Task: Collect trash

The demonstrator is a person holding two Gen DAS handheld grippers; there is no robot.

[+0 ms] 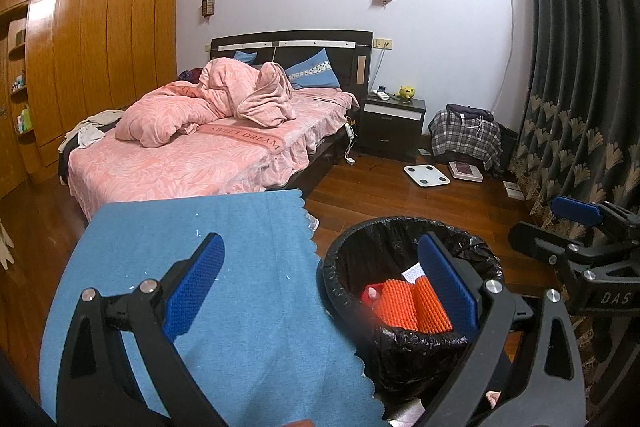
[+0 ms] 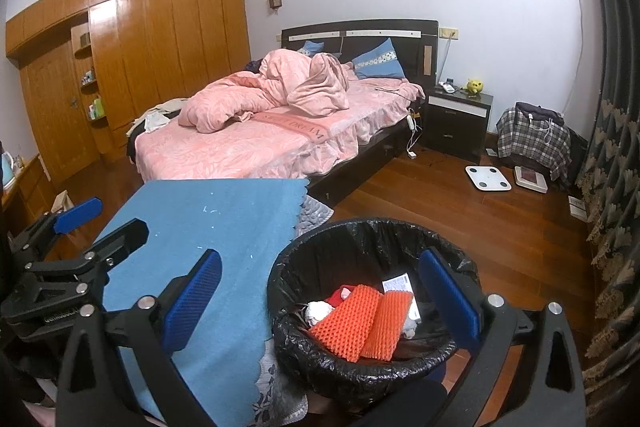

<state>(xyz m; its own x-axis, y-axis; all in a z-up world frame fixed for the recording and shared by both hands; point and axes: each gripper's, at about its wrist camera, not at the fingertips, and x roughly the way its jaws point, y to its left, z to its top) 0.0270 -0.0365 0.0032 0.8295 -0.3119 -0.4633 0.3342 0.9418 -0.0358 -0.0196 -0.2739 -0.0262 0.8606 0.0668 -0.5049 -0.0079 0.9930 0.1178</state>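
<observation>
Beside a worktop (image 2: 224, 227) draped in blue cloth, a bin (image 2: 360, 367) lined with a black bag holds the collected trash: two pieces of orange foam netting (image 2: 360, 323), a printed slip of paper (image 2: 396, 283), a crumpled white wad (image 2: 316, 311) and something red (image 2: 340, 295). Both the left gripper (image 1: 320, 291) and the right gripper (image 2: 320, 295) hover with fingers spread wide and holding nothing, each straddling the worktop edge and the bin's rim. Behind them stand a bed (image 2: 260, 147) with rumpled pink bedding, a dark nightstand (image 2: 456, 123) and a white scale (image 2: 488, 178) on the wooden floor.
</observation>
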